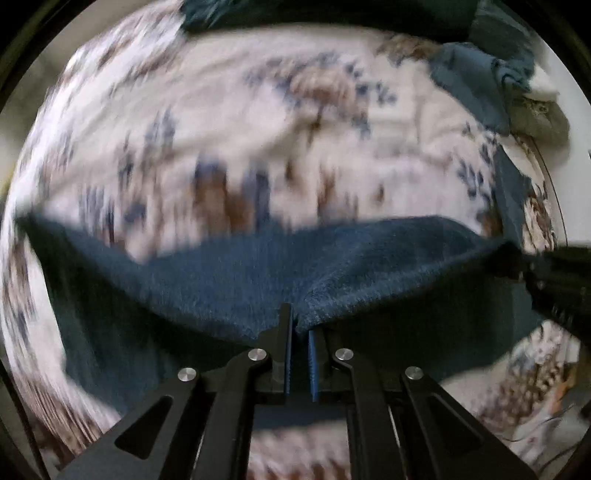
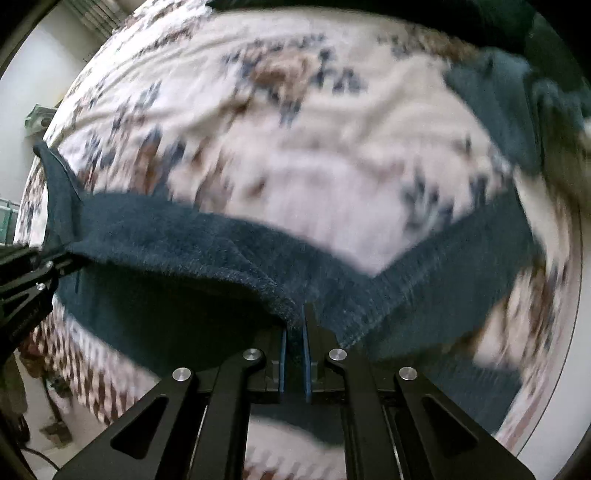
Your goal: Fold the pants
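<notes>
The dark blue fleece pants (image 1: 229, 273) hang lifted above a floral bedspread (image 1: 221, 122), stretched between both grippers. My left gripper (image 1: 295, 325) is shut on the pants' edge, fabric pinched between its blue pads. My right gripper (image 2: 295, 325) is shut on the same edge further along the pants (image 2: 155, 251). The right gripper also shows at the right of the left wrist view (image 1: 517, 258), clamped on the cloth. The left gripper shows at the left of the right wrist view (image 2: 55, 258). Both views are motion-blurred.
The white floral bedspread (image 2: 295, 147) fills the background. More dark blue clothing (image 1: 476, 85) and an olive-grey item (image 1: 543, 118) lie piled at the far right. A dark garment (image 1: 295, 14) lies along the far edge. Pale floor (image 2: 37, 74) shows beside the bed.
</notes>
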`<state>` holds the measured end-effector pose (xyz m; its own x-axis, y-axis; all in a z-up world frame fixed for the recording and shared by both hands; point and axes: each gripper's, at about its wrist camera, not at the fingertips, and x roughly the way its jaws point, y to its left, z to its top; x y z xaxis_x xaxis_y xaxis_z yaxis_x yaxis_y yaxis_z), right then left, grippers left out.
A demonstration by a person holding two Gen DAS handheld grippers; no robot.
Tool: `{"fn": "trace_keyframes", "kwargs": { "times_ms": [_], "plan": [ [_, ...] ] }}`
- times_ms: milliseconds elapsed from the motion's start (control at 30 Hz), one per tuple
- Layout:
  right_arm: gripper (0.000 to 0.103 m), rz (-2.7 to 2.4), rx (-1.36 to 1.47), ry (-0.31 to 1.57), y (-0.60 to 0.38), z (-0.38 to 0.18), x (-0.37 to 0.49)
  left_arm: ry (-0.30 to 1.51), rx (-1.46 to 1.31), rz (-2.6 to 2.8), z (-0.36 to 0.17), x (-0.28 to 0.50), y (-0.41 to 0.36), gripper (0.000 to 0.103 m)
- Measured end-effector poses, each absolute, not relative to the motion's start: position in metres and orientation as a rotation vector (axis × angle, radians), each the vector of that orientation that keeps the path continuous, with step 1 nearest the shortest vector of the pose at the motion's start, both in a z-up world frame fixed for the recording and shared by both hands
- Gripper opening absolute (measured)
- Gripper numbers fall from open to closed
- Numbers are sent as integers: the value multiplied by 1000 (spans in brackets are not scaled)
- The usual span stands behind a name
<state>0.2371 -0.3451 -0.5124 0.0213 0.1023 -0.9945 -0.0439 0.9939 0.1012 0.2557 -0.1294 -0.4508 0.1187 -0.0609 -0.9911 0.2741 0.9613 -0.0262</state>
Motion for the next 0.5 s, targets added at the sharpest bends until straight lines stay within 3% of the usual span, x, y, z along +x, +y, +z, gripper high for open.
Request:
{"fn": "trace_keyframes", "kwargs": {
  "times_ms": [267, 500],
  "plan": [
    [9, 66, 73, 1709, -324, -595, 159, 1627, 76, -130, -564, 204, -110, 5],
    [14, -23, 131, 1769, -325, -606, 160, 1670, 26, -104, -567, 214, -104, 9]
  ]
}}
